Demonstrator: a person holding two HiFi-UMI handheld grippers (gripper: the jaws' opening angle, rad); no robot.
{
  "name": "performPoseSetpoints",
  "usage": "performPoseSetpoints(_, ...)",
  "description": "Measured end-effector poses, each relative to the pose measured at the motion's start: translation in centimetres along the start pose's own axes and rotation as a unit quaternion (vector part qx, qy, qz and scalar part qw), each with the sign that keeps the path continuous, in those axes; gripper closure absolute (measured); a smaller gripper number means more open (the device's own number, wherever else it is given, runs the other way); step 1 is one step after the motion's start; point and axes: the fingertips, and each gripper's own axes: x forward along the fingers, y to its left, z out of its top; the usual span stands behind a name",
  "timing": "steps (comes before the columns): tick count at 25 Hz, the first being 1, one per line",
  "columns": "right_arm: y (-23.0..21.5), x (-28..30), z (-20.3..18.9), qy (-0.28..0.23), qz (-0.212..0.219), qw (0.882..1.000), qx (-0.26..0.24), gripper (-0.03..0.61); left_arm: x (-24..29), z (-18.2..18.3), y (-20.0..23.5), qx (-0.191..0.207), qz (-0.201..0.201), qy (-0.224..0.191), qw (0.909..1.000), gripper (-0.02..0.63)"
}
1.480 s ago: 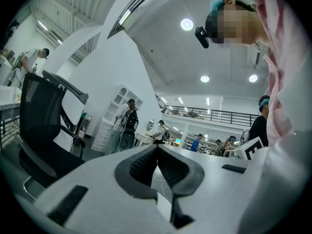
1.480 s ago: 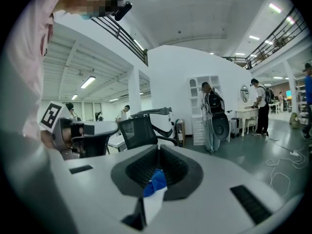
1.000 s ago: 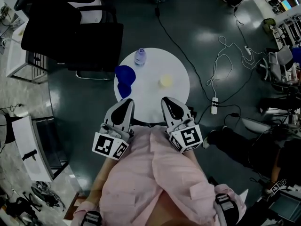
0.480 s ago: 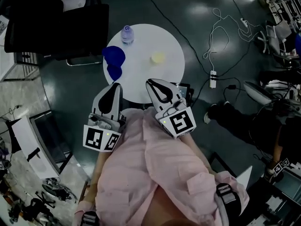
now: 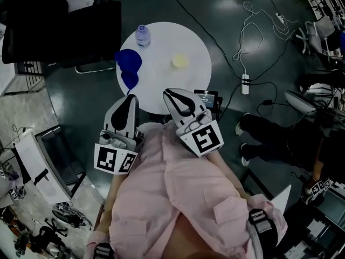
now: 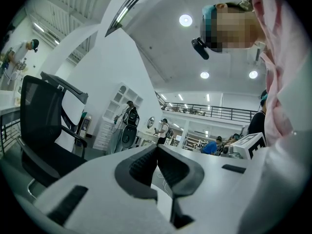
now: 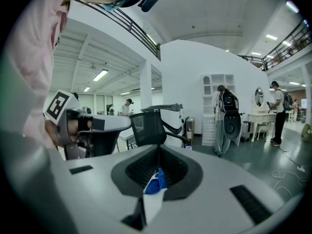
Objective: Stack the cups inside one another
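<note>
Hovering at the near edge of the round counter (image 5: pixel 161 90), left gripper (image 5: pixel 131 97) and right gripper (image 5: pixel 168 92) have jaws pressed together, empty. Two blue cups (image 5: pixel 129 69) sit at its left edge, a yellow cup (image 5: pixel 179 61) near its middle; arriving unopened could topple them.

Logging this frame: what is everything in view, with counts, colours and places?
table: one, white, round, in front of the person
blue cups: two as far as I can tell, blue, table's left edge, close together
yellow cup: one, pale yellow, near the table's middle, apart from the blue ones
bottle: one, clear, table's far edge
chair: one, black, beyond the table at left
power strip: one, white, floor right of the table, among cables
left hand-held gripper: one, grey, table's near edge, shut, empty
right hand-held gripper: one, grey, beside the left, shut, empty
</note>
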Motion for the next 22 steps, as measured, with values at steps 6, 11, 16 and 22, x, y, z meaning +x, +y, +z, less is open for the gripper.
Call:
performPoseSetpoints(6,0.2,0.1,-0.4,0.01,0.01,1.0,-0.004,0.543,-0.2,0.0,0.2,-0.011,0.012,-0.004,0.9999,0.595)
performPoseSetpoints(11,-0.2,0.3,-0.7,0.012,0.008,1.0,-0.002,0.543,0.3,-0.2,0.2,-0.006,0.009,0.001,0.9999,0.595)
performPoseSetpoints(16,-0.7,0.3,-0.9,0.01,0.0,1.0,0.005,0.544,0.9,-0.5,0.2,-0.002,0.002,0.008,1.0,0.595)
performPoseSetpoints(22,-1.0,0.3,-0.9,0.008,-0.002,1.0,0.013,0.543,1.1,-0.6,0.2,0.0,-0.001,0.013,0.9999,0.595)
